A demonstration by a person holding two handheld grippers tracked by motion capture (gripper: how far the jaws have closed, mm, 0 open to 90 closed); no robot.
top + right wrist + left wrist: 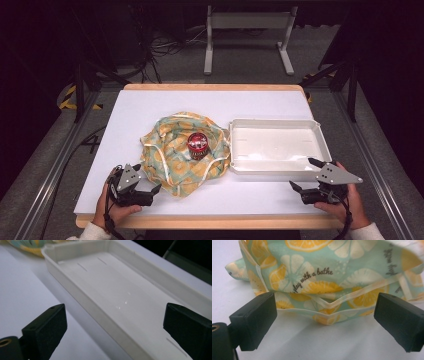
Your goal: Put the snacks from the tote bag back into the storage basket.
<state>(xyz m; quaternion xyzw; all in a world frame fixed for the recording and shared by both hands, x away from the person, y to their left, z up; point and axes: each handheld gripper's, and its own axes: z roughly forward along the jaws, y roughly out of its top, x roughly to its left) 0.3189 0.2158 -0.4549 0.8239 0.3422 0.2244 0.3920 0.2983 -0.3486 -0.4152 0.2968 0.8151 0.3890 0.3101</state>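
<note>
Both tongs are held with their jaws standing apart and nothing between them: the left gripper (150, 192) is poised just before the near edge of a citrus-printed cloth (172, 150), and the right gripper (306, 176) is held at the near right corner of a shallow white tray (320, 135). The cloth is bunched into a loose nest near the middle of the white table (125, 115), touching or nearly touching the tray's left wall, and a small red-lidded jar (197, 145) is seated upright in its hollow. Seen from the left gripper view, the cloth (312, 277) is soft and thin, with folded layers and a pale stitched hem (329, 305) lying right between the jaws (the likeliest place to be pinched). It is judged to be light and limp, so it would drape and slide rather than hold shape; a hemmed fold should be taken, not a single loose layer. The jar looks rigid, and could be tipped if the cloth beneath it is dragged.
</note>
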